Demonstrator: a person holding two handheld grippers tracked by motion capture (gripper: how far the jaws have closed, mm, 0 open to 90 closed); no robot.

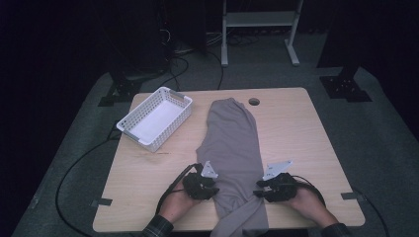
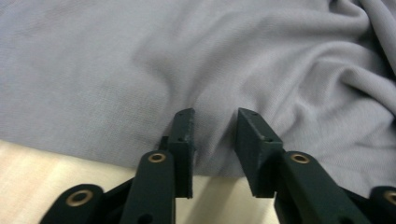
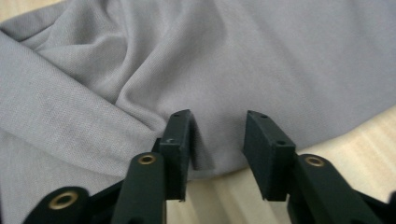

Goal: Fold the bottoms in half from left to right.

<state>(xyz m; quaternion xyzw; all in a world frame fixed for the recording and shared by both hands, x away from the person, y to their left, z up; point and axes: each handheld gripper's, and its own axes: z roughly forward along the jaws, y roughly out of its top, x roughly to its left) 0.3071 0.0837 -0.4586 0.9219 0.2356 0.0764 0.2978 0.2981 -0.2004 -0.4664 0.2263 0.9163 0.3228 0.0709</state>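
Observation:
A grey garment lies folded lengthwise down the middle of the wooden table, and its near end hangs over the front edge. My left gripper is at the cloth's left edge, near the front of the table. In the left gripper view the jaws stand apart, with the cloth's edge lying in the gap and the pads not pressing on it. My right gripper is at the opposite edge. Its jaws are likewise apart over the hem of the wrinkled cloth.
A white slotted basket sits at the back left of the table, holding nothing. A round cable hole is near the far edge. Cables and a white metal stand are on the floor beyond. Bare wood lies right of the garment.

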